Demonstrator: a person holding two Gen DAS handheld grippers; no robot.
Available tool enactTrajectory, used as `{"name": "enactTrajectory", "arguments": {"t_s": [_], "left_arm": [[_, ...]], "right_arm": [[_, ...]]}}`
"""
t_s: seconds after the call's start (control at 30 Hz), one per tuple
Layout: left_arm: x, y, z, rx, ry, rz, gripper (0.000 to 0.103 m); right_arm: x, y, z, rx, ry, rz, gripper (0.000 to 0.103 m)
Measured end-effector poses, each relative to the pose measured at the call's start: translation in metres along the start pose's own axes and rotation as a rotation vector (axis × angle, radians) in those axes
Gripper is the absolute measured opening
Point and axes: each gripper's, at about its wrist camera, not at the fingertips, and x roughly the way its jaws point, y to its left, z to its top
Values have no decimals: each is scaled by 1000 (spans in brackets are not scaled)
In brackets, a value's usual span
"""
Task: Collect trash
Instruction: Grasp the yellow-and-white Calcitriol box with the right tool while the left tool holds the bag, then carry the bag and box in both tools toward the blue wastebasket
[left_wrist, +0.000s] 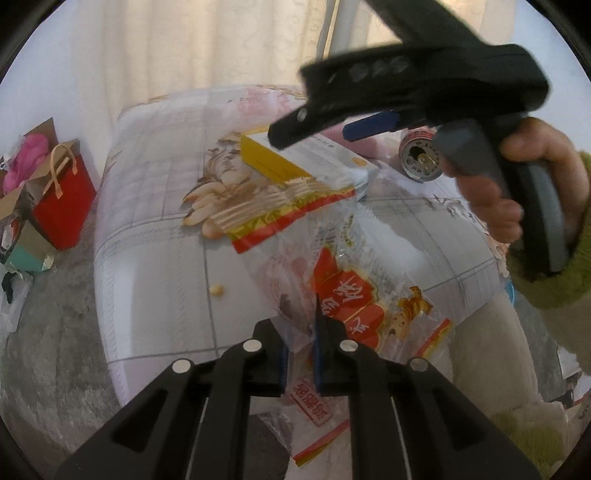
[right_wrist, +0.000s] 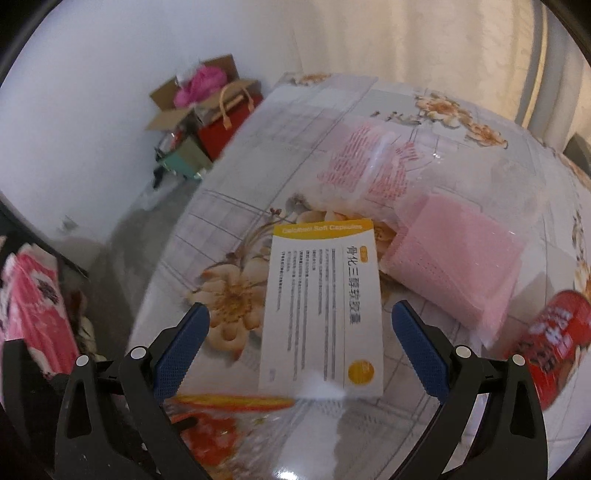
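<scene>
A red gift bag (left_wrist: 64, 201) and cardboard box (right_wrist: 177, 107) sit on the floor beside the floral table (left_wrist: 155, 236).

- Left gripper (left_wrist: 300, 352): sitting at lower centre of the left wrist frame, jaws nearly together and pinching thin material.
- Right gripper (right_wrist: 301, 334): pads spreading wide apart across the lower part of its own frame.
- Right hand (left_wrist: 517, 184): wrapping the handle at right edge, green sleeve showing.
</scene>
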Motion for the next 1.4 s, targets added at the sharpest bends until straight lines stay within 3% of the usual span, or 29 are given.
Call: {"name": "enactTrajectory", "arguments": {"t_s": [0.13,0.37,0.7,0.87,1.0,1.1,1.17,1.2,1.4], "left_arm": [[-5,7,-4,-17,-2,16,9],[-11,20,-5,-65,-4,40,9],[-6,16,3,-104,-2,15,9],[7,4,15,-80,-3,-13,9],[17,-5,24,-58,1,-19,9],[20,-12,28,-52,-1,-17,9],[21,-13,29,-53,1,-13,7],[22,-12,30,-53,0,-16,7],[21,-17,32,-49,-4,-23,6]], "right_arm": [[15,-1,-2,-11,41,-26,68],[1,-11,-24,8,47,-11,68],[-47,-40,-95,103,51,-15,69],[-60,-46,-110,157,18,-3,81],[-57,-44,-109,170,-2,-7,81],[-51,-41,-109,155,-9,-58,79],[-46,-40,-110,151,-6,-94,69],[-47,-41,-111,154,-11,-104,69],[-61,-53,-125,211,-55,-82,68]]}}
